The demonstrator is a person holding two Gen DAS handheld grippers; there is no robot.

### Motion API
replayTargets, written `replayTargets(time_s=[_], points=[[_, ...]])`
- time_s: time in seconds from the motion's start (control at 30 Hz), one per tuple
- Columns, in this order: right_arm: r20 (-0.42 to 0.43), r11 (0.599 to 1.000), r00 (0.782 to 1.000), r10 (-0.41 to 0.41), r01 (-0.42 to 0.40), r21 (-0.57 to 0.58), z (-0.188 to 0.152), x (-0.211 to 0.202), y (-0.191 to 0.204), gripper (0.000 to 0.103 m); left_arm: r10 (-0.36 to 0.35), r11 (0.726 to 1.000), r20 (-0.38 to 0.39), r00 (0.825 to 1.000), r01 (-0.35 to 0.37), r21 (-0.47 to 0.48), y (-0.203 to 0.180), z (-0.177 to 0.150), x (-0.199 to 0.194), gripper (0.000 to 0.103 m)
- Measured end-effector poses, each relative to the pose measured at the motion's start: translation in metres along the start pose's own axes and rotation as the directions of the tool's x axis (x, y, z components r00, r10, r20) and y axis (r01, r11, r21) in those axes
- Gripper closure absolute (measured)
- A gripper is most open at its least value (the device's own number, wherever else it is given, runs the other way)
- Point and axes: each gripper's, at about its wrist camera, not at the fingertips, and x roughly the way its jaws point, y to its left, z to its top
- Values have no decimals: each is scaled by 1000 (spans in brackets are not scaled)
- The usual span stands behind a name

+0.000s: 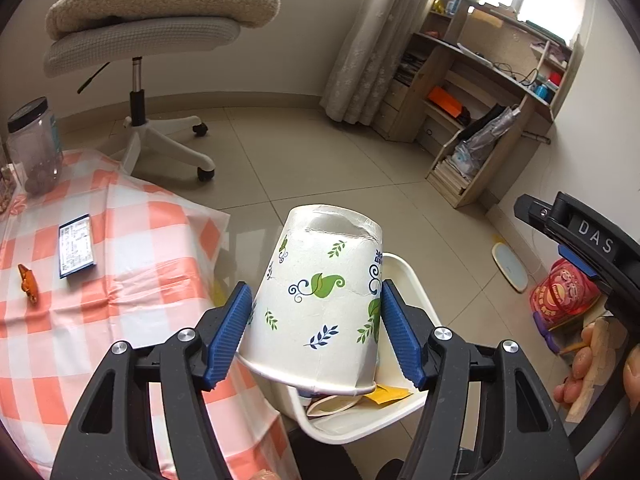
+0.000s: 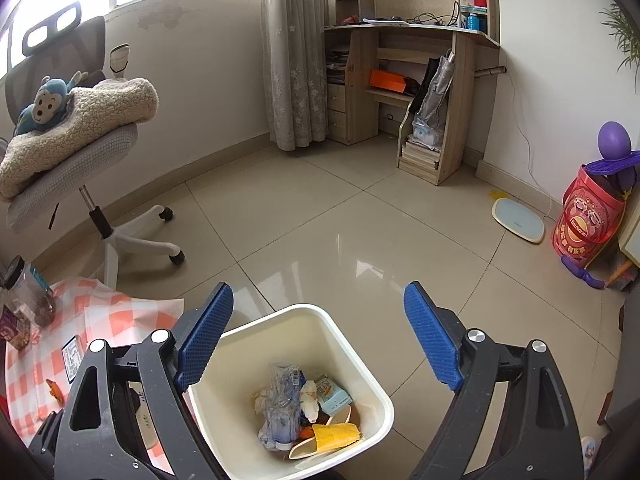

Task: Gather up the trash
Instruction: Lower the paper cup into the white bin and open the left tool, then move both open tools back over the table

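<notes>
My left gripper [image 1: 316, 320] is shut on a white paper cup [image 1: 320, 300] with green and blue leaf prints, held upside down and tilted above the white trash bin [image 1: 404, 280]. My right gripper [image 2: 318, 336] is open and empty, hovering over the same bin [image 2: 372, 384], which holds a crushed plastic bottle [image 2: 280, 404], a yellow wrapper [image 2: 336, 434], a small carton and paper cups. An orange wrapper [image 1: 28, 284] and a dark card packet [image 1: 76, 246] lie on the checked tablecloth [image 1: 132, 248].
A clear jar with a black lid [image 1: 34, 146] stands at the table's far left. An office chair [image 1: 138, 40] with a blanket stands behind the table. A wooden desk [image 2: 420, 80], a scale [image 2: 518, 220] and a red toy bucket [image 2: 584, 220] are around the tiled floor.
</notes>
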Motion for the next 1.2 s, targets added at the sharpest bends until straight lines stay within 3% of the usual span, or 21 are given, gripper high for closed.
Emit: replayTargets(time_s=[0.17, 0.3, 0.37, 0.57, 0.77, 1.03, 1.2], points=[[51, 998, 997, -54, 53, 16, 5, -6, -10, 16, -86, 996, -50, 995, 86, -3, -22, 1, 16, 33], [91, 997, 993, -80, 77, 30, 8, -12, -13, 10, -154, 988, -85, 984, 153, -15, -23, 2, 23, 20], [90, 997, 993, -74, 72, 30, 8, -13, -12, 9, -167, 986, -87, 982, 166, -17, -18, 4, 21, 19], [83, 998, 995, -58, 59, -3, 5, -12, 7, 7, -11, 1000, -38, 999, 12, 17, 11, 12, 4, 19], [70, 995, 997, -19, 25, -98, -2, -10, 52, 7, 122, 992, 16, 992, -122, -22, 66, 23, -21, 19], [28, 975, 999, 46, -39, -217, -18, -7, 124, 7, 300, 950, 36, 953, -295, -108, 139, 26, -41, 19], [-11, 962, 997, 79, -79, -260, -28, 1, 166, 7, 388, 908, -6, 922, -383, -168, 189, 25, -42, 18]])
